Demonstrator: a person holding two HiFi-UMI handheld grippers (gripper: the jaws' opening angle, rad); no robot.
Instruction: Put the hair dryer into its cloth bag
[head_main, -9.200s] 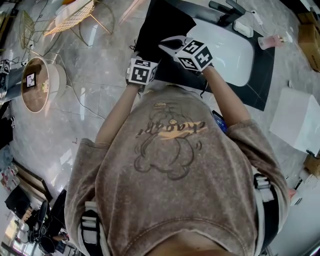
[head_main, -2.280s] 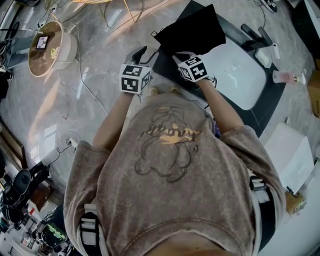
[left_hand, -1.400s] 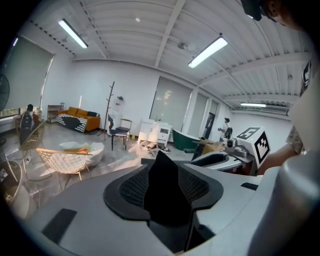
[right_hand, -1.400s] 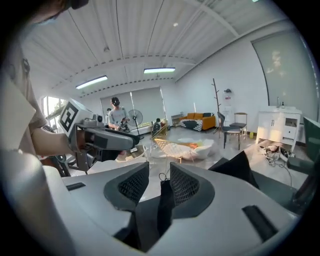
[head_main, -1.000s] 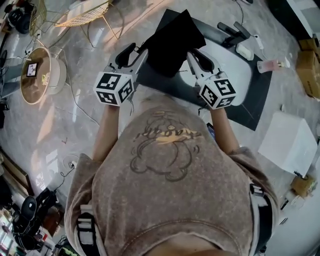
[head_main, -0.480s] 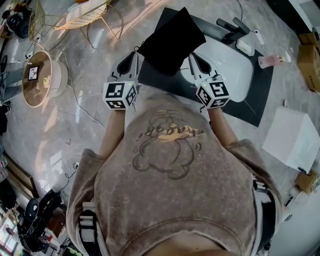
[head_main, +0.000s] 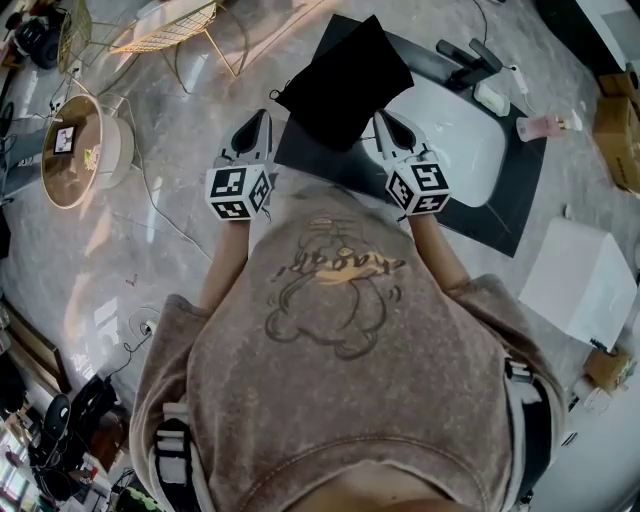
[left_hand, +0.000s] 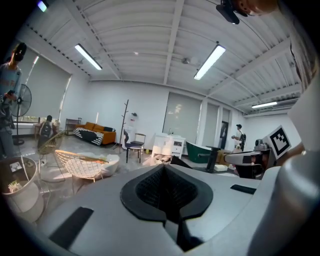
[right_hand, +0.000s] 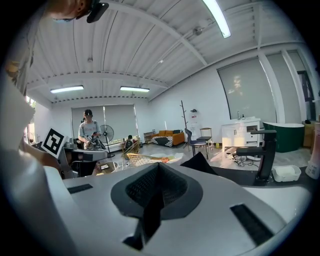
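Observation:
The black cloth bag (head_main: 345, 78) lies flat on the dark counter (head_main: 515, 205) left of the sink. No hair dryer shows in any view. My left gripper (head_main: 262, 118) hovers just off the bag's near left corner, jaws shut and empty. At the bag's near right edge my right gripper (head_main: 380, 117) is also shut with nothing in it. In the left gripper view the shut jaws (left_hand: 164, 167) point level, and a black corner of the bag (left_hand: 178, 161) rises beyond them. The right gripper view shows shut jaws (right_hand: 157, 165) and the bag's peak (right_hand: 199, 162) ahead.
A white sink basin (head_main: 455, 130) with a black faucet (head_main: 470, 55) sits right of the bag. Behind it are a white soap dish (head_main: 490, 97) and a pink bottle (head_main: 545, 125). A white box (head_main: 585, 285), a round basket (head_main: 80, 150) and a wire chair (head_main: 160, 30) stand on the floor.
Both grippers were raised at the bag's sides with jaws partly open. They have sunk and drawn back toward the person, and their jaws have shut. The bag lies flat.

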